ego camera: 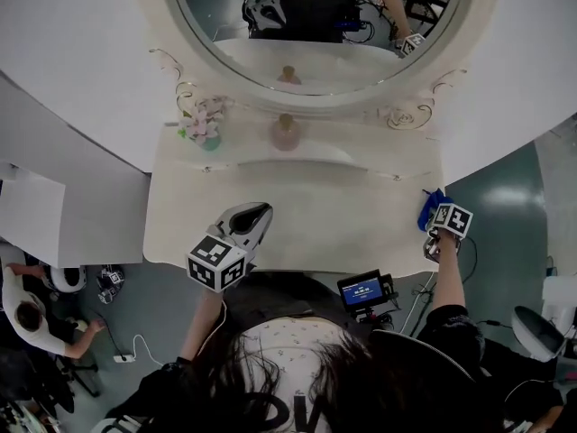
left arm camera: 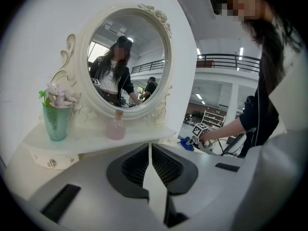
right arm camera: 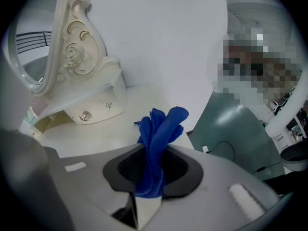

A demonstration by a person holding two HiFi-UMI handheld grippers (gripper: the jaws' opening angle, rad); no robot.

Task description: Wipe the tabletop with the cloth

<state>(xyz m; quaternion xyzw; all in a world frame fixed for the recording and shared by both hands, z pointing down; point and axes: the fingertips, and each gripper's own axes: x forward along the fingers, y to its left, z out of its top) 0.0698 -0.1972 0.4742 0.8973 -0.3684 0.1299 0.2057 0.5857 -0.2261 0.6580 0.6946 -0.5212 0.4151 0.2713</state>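
Over at the right edge of the white tabletop (ego camera: 315,228), near its front corner, the right gripper (right arm camera: 150,177) is clamped on the blue cloth (right arm camera: 161,129). The cloth is bunched into a narrow twist whose long axis runs straight out along the jaws. Its free end splays into a few folds and points away from the person, towards the back of the tabletop; whether it touches the surface cannot be told.

The left gripper (left arm camera: 151,165) hangs over the front edge, left of the middle, with its jaws pressed together on nothing.

Along the back edge a raised shelf (ego camera: 361,147) stands under the oval mirror (ego camera: 315,34). It carries a teal vase (ego camera: 209,139) of pale flowers at its left end and a pink bottle (ego camera: 286,133) near the middle.

The marker cube (ego camera: 452,218) on the right gripper shows only black-and-white squares. A small screen (ego camera: 363,288) just off the front edge glows blue, its print too small to read.
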